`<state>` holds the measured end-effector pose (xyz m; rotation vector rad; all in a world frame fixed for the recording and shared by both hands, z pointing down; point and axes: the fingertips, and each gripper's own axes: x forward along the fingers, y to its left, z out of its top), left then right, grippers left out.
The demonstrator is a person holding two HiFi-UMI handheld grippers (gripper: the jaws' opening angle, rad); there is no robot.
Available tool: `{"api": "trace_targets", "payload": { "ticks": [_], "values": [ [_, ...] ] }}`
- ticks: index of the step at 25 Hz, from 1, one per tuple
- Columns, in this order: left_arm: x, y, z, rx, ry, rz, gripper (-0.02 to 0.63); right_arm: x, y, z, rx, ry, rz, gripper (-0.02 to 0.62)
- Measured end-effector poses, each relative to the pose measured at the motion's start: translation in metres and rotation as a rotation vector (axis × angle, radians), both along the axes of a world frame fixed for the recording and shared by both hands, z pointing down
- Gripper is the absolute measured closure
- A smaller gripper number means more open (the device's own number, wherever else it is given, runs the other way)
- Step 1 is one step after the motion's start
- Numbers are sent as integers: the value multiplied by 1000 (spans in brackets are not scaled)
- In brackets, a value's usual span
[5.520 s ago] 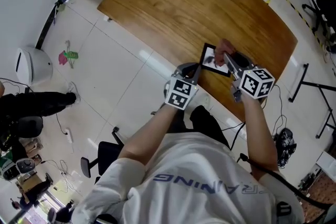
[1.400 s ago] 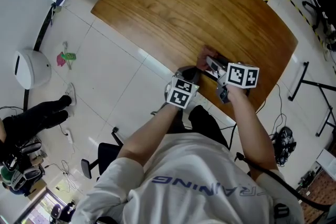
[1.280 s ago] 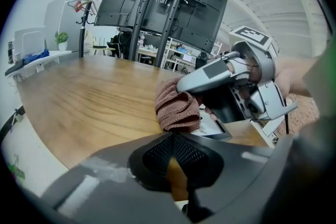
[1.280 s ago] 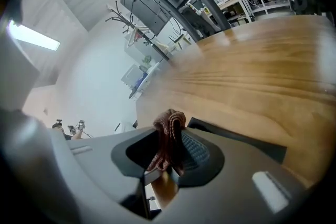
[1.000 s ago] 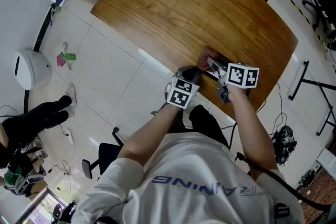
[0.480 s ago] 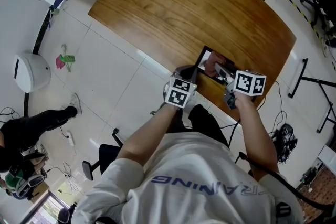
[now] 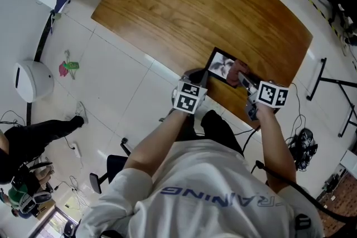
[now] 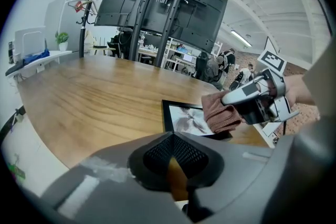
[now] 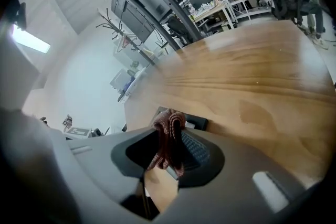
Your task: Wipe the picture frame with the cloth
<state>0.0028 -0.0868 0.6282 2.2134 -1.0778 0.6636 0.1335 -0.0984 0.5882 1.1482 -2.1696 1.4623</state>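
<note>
A black picture frame (image 7: 222,66) with a grey photo lies flat on the wooden table (image 7: 184,3), near its front edge. My right gripper (image 7: 244,78) is shut on a reddish-brown cloth (image 7: 240,69) that presses on the frame's right part. In the right gripper view the cloth (image 9: 168,141) hangs bunched between the jaws, with a corner of the frame (image 9: 195,122) just beyond. My left gripper (image 7: 199,76) sits at the frame's near-left corner, jaws shut with nothing in them. Seen from the left gripper view, the frame (image 8: 181,117) lies just ahead and the cloth (image 8: 220,114) rests on its right side.
The table's front edge runs just under both grippers, with white tiled floor (image 7: 128,92) below. A white round device (image 7: 32,71) and a chair base (image 7: 109,173) stand on the floor. Black stand legs (image 7: 334,86) are at the right. Big screens on stands (image 8: 157,5) line the far side.
The right gripper has dragged the cloth from the frame's left end to its right end. The photo, covered a second ago, now shows. The left gripper has hardly moved.
</note>
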Motion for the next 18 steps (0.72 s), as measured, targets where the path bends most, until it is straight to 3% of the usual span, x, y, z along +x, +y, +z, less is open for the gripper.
{"api": "trace_targets", "payload": {
  "ticks": [13,18],
  "values": [
    [1,-1,-1,1,-3,-3,603,29,10,-4,6,-2,61,477],
    [0,-1,-1,-11,19,-13,603,5,5,-24,40,-77,43,477]
  ]
}}
